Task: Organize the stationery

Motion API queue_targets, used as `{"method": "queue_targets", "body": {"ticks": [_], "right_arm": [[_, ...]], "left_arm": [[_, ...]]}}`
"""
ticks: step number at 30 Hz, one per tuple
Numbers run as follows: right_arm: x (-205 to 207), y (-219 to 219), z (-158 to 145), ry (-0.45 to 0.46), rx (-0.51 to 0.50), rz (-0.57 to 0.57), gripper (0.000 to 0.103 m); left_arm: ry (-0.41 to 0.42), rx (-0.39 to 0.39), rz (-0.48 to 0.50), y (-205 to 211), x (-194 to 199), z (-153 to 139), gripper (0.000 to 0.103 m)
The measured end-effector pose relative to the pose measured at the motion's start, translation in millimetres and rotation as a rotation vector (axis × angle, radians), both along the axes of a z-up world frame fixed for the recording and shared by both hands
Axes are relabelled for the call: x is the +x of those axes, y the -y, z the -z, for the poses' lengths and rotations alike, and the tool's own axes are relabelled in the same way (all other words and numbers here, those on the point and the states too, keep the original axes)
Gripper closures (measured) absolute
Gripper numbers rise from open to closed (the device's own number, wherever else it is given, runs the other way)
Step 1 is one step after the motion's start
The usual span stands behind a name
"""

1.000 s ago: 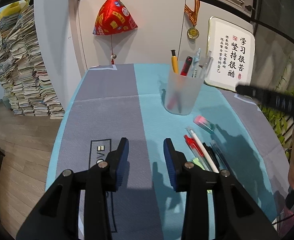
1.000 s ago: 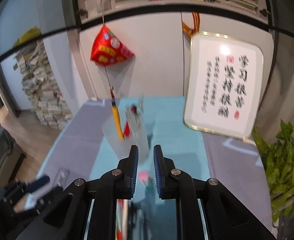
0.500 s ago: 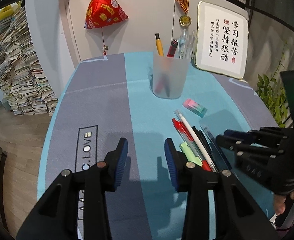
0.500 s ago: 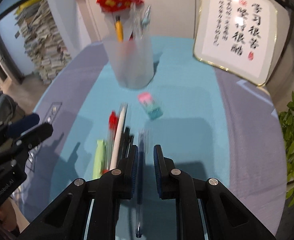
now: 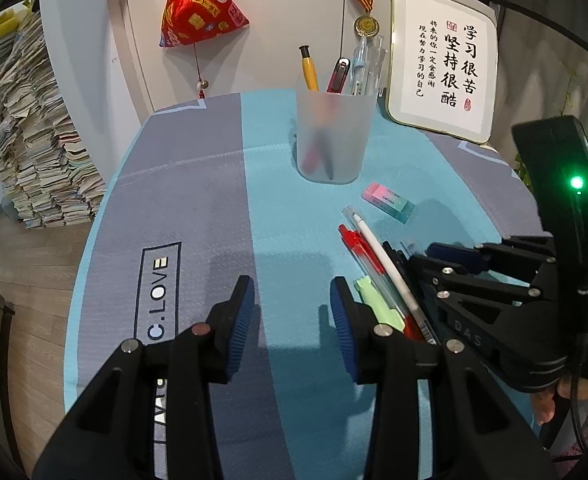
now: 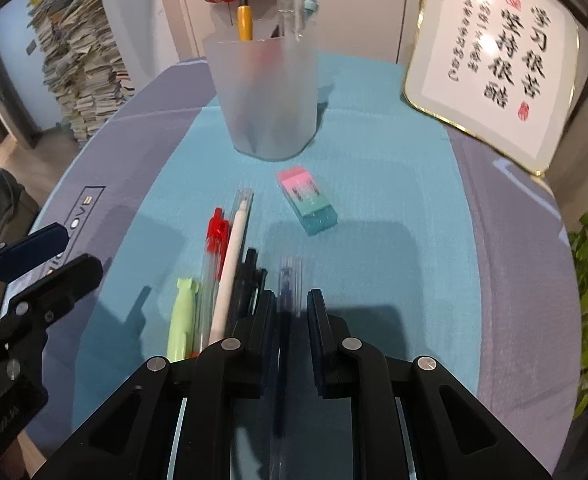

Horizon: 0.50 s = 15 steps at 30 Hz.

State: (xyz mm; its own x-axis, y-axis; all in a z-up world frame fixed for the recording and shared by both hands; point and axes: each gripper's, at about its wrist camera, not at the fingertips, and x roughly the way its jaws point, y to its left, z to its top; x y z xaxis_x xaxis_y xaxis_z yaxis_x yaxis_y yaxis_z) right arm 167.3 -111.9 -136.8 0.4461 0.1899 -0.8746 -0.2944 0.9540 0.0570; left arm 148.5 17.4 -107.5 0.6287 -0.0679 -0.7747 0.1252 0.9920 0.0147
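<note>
- A tall stack of papers (image 5: 26, 140) stands on the floor, well off to the left of the frosted cup (image 5: 334, 136).
- A red pyramid ornament (image 5: 202, 8) hangs on the wall behind the cup and to its left.
- The left gripper (image 5: 290, 292) hovers over the grey and teal tablecloth (image 5: 198, 200), nearer the camera than the cup and slightly left of it. Its jaws stand apart with nothing between them.
- The cup stands upright on the teal stripe, with a yellow pen (image 5: 309, 70), a red one and some clear ones sticking out of it.
- In front of the cup, a row of loose pens lies side by side on the cloth: a green pen (image 5: 378, 300), a red pen (image 5: 364, 252), a white pen (image 5: 386, 264), a black pen (image 6: 246, 280) and, rightmost, a blue pen (image 6: 290, 280).
- The right gripper (image 6: 290, 300) is down over that row, in front of the cup and to its right. Its jaws are all but closed, the blue pen shows in the narrow slot between them, and whether the pads press on it I cannot tell.
- A pink and teal eraser (image 5: 388, 202) lies just in front of the cup, to its right, apart from the pens.
- A framed calligraphy (image 5: 442, 64) leans behind the cup to its right.
</note>
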Motion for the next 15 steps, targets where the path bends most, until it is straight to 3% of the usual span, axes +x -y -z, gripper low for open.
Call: {"method": "queue_targets", "body": {"ticks": [5,15], "right_arm": [[2,-4,-1,0.019,-0.014,-0.012,0.090],[-10,51,-19,0.023,0.107,0.119,0.090]], "left_arm": [[-0.009,0.001,0.000,1,4,1,0.065],[-0.070,-0.032,0.025,22,29,13,0.063]]}}
